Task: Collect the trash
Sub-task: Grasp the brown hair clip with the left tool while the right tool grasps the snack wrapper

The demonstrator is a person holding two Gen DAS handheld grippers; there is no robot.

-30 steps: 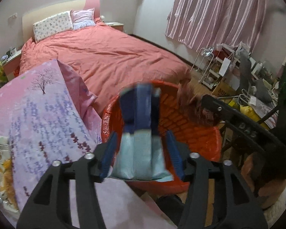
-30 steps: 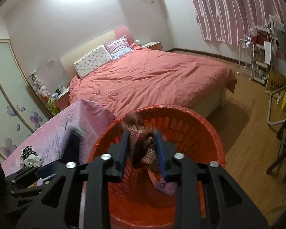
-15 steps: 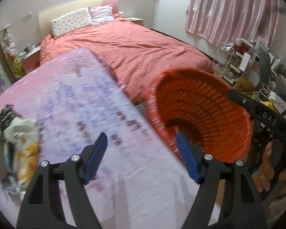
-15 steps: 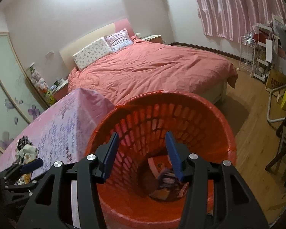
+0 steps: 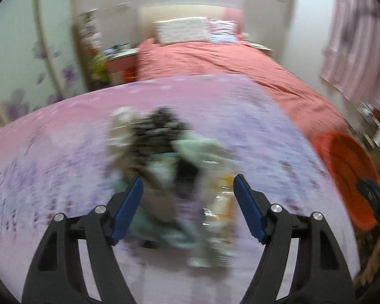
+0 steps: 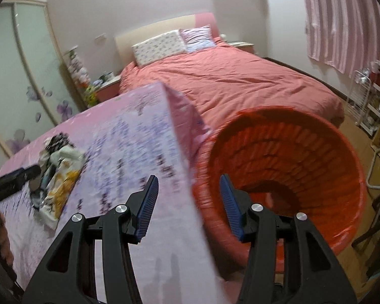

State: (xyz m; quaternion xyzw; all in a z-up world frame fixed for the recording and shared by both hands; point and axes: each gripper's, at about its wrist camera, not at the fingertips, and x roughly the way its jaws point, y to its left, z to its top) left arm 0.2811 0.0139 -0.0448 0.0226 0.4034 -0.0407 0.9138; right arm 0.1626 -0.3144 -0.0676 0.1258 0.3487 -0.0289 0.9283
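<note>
A blurred pile of trash, wrappers and crumpled paper, lies on the pink-clothed table. My left gripper is open and empty just in front of the pile. The pile also shows in the right wrist view, with the left gripper reaching in from the left. My right gripper is open and empty over the table corner, beside the red basket. The basket sits at the far right in the left wrist view.
A bed with a salmon cover stands behind the table. A wire rack and striped curtains are on the right. A glass wardrobe door is on the left.
Both grippers let go of their trash into the basket and opened. The left gripper swung left to the trash pile on the table. The right gripper shifted left to the table corner.
</note>
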